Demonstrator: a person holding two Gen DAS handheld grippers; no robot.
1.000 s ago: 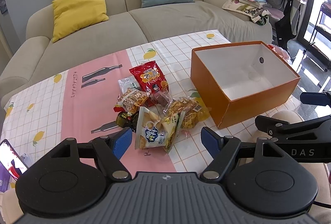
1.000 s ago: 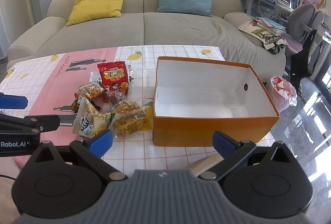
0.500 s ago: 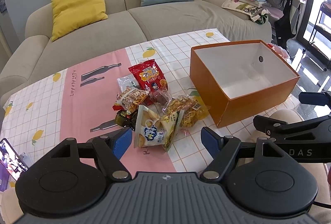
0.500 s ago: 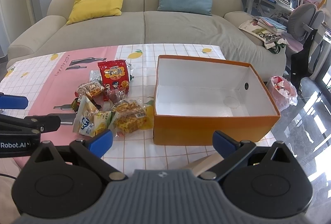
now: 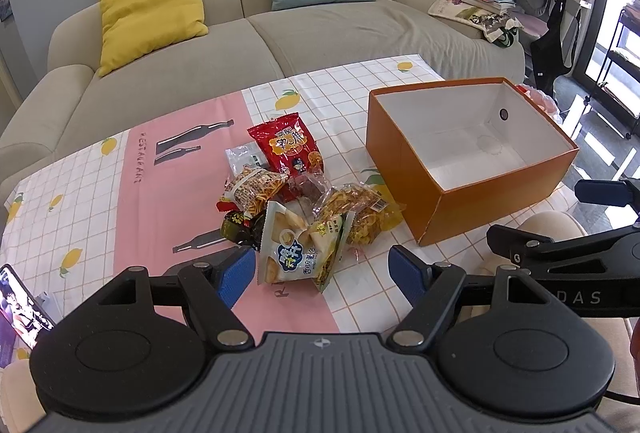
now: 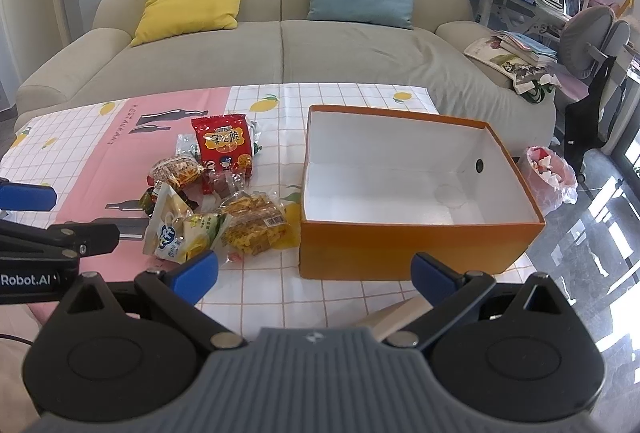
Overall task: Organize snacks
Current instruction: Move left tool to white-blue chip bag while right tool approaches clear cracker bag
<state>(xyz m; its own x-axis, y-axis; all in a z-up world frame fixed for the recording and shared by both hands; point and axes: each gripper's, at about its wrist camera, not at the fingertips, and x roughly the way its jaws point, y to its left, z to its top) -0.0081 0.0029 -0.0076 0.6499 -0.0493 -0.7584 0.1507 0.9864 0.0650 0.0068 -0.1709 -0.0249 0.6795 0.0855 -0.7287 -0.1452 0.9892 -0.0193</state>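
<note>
Crinkly plastic all round, so these snacks [image 5: 292, 209] should be light, puffy and a bit slippery. They sit in a loose heap on the tablecloth [image 5: 168, 201], just left of the orange box [image 5: 472, 209], which has nothing in it yet. The white chip bag [image 5: 298, 253] is nearest the left gripper [image 5: 322, 273], whose jaws are spread wide with nothing between them. The right gripper [image 6: 316, 271] is the same, gaping in front of the box and holding nothing. I'd pinch the chip bag by its crimped top seam rather than the air-filled middle, since a squeeze there could crush the chips or let the bag squirt out. The red bag [image 5: 290, 149] lies flat at the back, so probably grab an edge on that one.
</note>
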